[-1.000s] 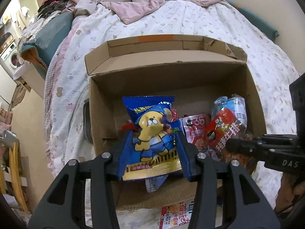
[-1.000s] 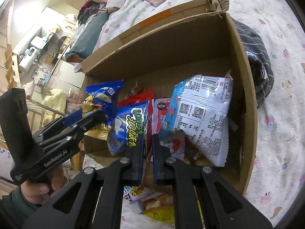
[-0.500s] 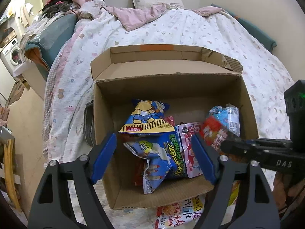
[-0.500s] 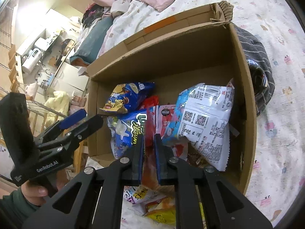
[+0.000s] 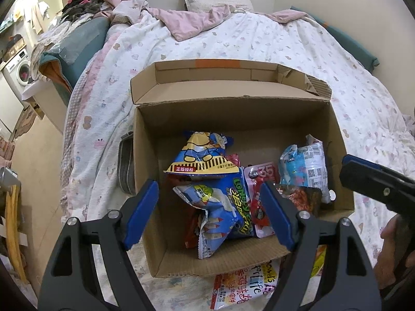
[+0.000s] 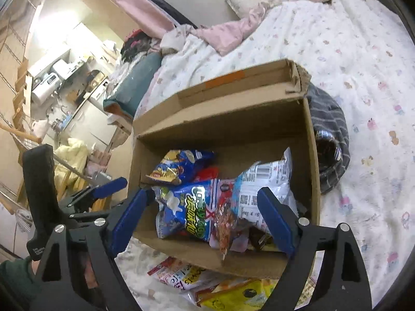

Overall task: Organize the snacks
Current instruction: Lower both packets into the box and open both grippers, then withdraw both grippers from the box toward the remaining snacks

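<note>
left gripper (image 5: 208,210) and right gripper (image 6: 201,216) both hang with jaws spread wide and nothing between them, at the near edge of an open cardboard box (image 5: 145,155) on a bed (image 5: 259,39). outside that edge lie a white-and-red packet (image 5: 243,282) and a yellow packet (image 6: 233,296). inside the box: a crumpled blue chip bag (image 5: 223,207), a red-and-white pouch (image 5: 262,181), a pale blue bag (image 5: 303,168), and farther in, a blue-and-yellow cartoon bag (image 5: 202,155).
</note>
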The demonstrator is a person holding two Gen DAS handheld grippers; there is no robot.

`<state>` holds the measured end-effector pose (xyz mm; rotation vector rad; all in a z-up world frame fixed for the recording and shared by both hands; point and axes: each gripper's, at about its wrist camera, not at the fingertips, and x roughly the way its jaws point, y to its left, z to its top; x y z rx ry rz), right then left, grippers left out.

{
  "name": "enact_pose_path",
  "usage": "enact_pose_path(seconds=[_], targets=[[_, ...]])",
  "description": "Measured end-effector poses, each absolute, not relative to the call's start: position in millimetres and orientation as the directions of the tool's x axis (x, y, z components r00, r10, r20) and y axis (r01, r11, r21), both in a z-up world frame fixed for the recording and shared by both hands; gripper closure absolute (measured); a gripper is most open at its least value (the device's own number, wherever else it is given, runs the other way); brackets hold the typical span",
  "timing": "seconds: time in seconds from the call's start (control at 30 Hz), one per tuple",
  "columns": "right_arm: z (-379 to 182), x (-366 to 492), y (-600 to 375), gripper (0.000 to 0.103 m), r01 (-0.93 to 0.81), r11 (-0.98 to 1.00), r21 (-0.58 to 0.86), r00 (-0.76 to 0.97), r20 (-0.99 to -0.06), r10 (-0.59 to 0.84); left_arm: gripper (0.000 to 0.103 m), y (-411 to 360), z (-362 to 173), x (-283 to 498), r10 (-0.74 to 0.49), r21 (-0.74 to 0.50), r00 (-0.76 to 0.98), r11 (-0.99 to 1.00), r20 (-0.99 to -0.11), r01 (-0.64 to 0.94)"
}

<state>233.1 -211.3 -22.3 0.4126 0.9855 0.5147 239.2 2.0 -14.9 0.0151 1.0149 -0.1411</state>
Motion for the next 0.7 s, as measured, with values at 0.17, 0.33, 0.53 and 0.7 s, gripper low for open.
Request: enact_pose_path(seconds=[0.17,0.33,0.53,0.7], targets=[[-22,235,-219,0.013,-0.203,0.813,0.545,0.466,-0.677,0.570,0.025,2,-14,238,-0.108,-0.054,0.520,0.992,-0.847,0.118],[-21,230,-227,0.013,-0.173,0.815,0.553,0.480,-0.675,0.560,0.025,4,-11,231,-0.116,-0.069,0.518,0.992,-0.847,0.110],[-14,211,-229,0.013,-0.168,0.825,0.539,0.491,-0.680,0.544,0.025,10,-2,214,-0.109,-0.068,0.521,0.993,-0.847,0.097],[-7,186,-234,0.013,-0.184,0.832,0.523,0.497,-0.681,0.538,0.025,15,5,190,-0.090,-0.032,0.533,0.993,-0.841,0.117]])
